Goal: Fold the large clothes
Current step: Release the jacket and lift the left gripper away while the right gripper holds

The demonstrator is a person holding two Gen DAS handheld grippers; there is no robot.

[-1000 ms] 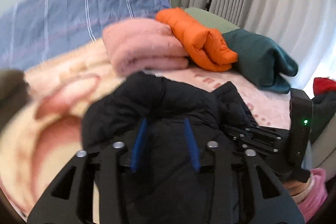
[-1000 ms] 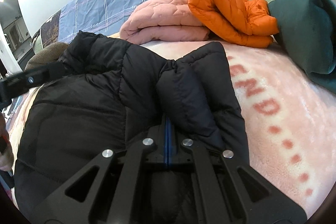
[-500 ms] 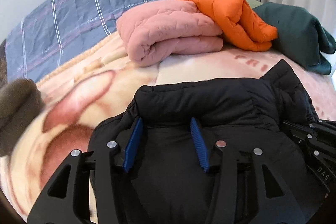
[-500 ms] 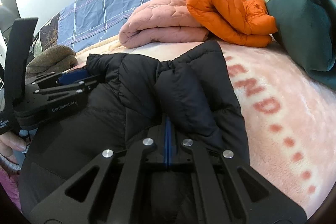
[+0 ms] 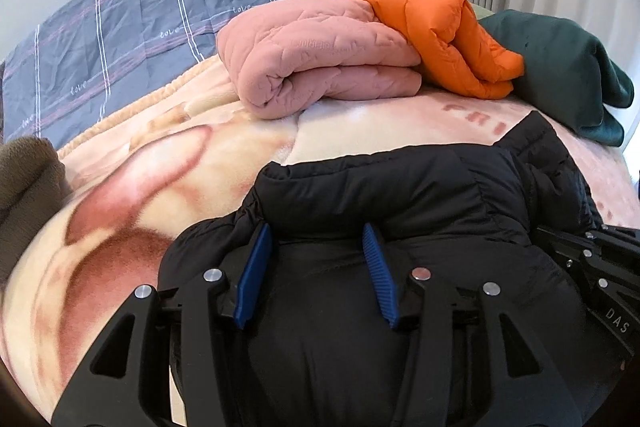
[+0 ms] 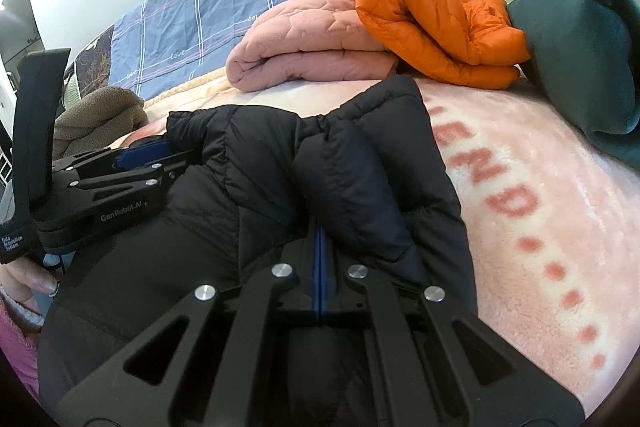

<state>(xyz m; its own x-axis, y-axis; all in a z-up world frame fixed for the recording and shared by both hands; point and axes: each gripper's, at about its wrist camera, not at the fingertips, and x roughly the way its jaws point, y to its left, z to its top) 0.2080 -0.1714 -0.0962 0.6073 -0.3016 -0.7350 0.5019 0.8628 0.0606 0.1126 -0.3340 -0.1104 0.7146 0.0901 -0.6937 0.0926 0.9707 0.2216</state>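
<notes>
A folded pink quilted blanket [image 5: 320, 55] lies touching a folded orange puffer jacket [image 5: 436, 35] beside a dark green fleece garment [image 5: 560, 67] on a peach plush bedspread [image 6: 540, 227], behind them a blue checked pillow [image 5: 160, 27].

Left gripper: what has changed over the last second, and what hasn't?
The left gripper came down onto the black puffer jacket, bringing the lifted edge down onto the bed; its jaws stand apart, a thick fold between them. The right gripper stayed shut on the jacket. The pink quilt, orange jacket and green garment have not moved.
</notes>
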